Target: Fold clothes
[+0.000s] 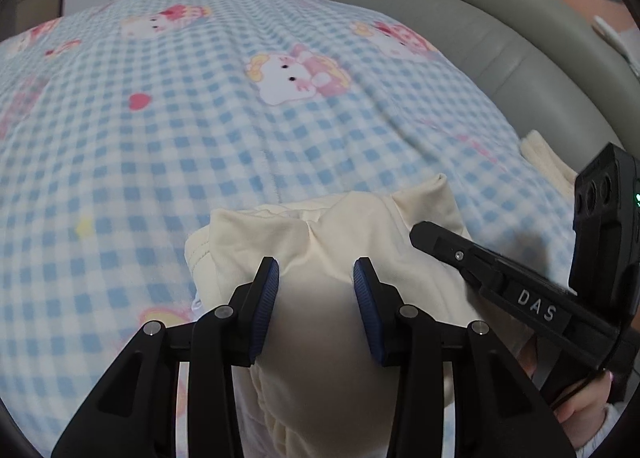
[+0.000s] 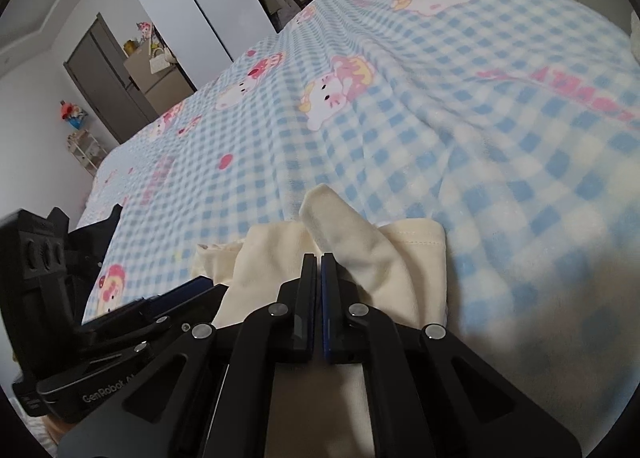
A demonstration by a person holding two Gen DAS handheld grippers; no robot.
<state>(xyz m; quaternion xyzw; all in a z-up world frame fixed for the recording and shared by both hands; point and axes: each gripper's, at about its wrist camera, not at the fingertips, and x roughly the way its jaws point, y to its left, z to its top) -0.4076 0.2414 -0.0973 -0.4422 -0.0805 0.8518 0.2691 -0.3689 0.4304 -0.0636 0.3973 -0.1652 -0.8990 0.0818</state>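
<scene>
Lying bunched on checked blanket [image 1: 160, 146]: cream garment [image 1: 320, 242], soft, light, limp. Left gripper [image 1: 316, 278] spread wide over it; right gripper [image 2: 318, 258] closed, grip unclear. Best pinched at hemmed edge.

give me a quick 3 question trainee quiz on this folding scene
1. True or false: the left gripper is open over the cream garment.
2. What state is the right gripper in? A open wide, B shut, C out of view.
3. Fill in: the garment lies on a blue-and-white checked ____.

Key: 1 true; 2 B, though whether it pinches cloth is unclear; 3 blanket.
</scene>
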